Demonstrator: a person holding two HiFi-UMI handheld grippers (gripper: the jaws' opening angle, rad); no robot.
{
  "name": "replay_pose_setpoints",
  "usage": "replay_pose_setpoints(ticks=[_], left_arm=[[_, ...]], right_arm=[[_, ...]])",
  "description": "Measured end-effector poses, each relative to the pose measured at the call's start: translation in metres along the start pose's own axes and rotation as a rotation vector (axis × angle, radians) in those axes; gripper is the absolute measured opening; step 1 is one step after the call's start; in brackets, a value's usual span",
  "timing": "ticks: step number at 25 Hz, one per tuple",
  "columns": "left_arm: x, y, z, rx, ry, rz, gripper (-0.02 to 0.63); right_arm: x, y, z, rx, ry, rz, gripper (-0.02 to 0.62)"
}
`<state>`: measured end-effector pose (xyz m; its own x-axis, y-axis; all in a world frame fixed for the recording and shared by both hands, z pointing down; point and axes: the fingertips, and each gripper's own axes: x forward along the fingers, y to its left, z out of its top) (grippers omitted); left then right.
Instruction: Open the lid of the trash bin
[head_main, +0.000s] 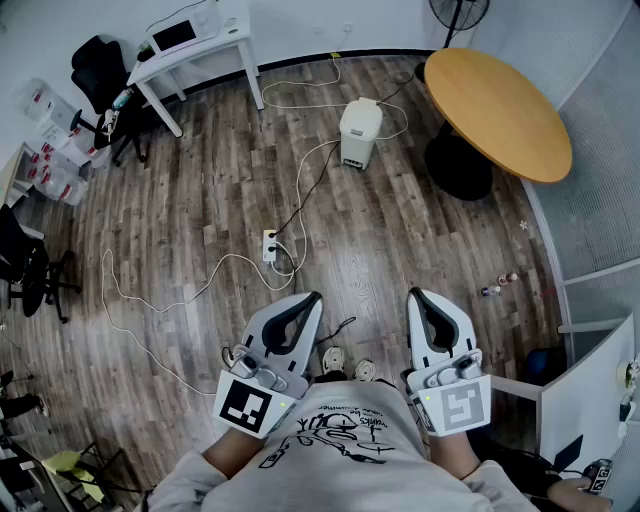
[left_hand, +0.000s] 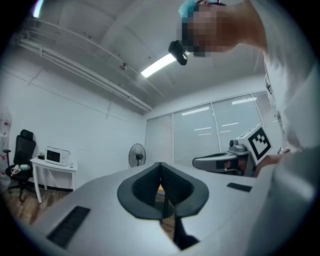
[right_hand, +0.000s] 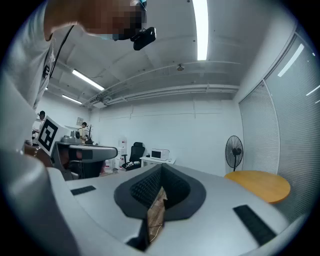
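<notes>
Cables (head_main: 303, 190) and power strip (head_main: 269, 245) separate trash bin (head_main: 360, 132) from left hand-held gripper (head_main: 314, 297) and right hand-held gripper (head_main: 413, 294), both closed.

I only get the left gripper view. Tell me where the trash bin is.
Observer: The head view shows the white trash bin standing on the wood floor ahead, beside the round table.
Operator: Report its lid.
Observer: The lid looks shut.
Operator: Check the right claw.
Observer: In its own view the right claw is shut, with nothing between its jaws.
</notes>
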<state>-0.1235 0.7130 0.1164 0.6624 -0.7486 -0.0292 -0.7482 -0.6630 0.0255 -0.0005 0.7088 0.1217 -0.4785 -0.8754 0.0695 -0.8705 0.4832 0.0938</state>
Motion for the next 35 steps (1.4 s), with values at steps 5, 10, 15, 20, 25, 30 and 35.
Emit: replay_pose_setpoints(ticks=[5, 10, 15, 20, 25, 30, 35], left_arm=[[-0.004, 0.009, -0.005, -0.006, 0.007, -0.011, 0.015], [0.002, 0.022, -0.006, -0.015, 0.01, -0.011, 0.015], [0.023, 0.038, -0.006, -0.01, -0.018, -0.001, 0.015], [0.058, 0.055, -0.006, -0.007, -0.029, 0.014, 0.015], [0.11, 0.072, -0.004, 0.001, -0.029, 0.023, 0.015], [0.173, 0.086, -0.003, 0.003, -0.009, 0.034, 0.015], [0.242, 0.1, 0.0, 0.007, 0.002, 0.034, 0.015]], right_arm=[[0.006, 0.006, -0.003, -0.004, 0.006, -0.012, 0.005], [0.02, 0.0, -0.006, 0.022, 0.007, -0.02, 0.006], [0.039, -0.013, -0.009, 0.015, -0.002, -0.014, 0.006], [0.065, -0.042, -0.013, 0.013, 0.003, -0.01, 0.006], [0.099, -0.086, -0.014, 0.014, 0.003, 0.0, 0.006], [0.133, -0.139, -0.015, 0.019, 0.007, 0.012, 0.006], [0.168, -0.196, -0.011, 0.024, 0.0, 0.011, 0.006]])
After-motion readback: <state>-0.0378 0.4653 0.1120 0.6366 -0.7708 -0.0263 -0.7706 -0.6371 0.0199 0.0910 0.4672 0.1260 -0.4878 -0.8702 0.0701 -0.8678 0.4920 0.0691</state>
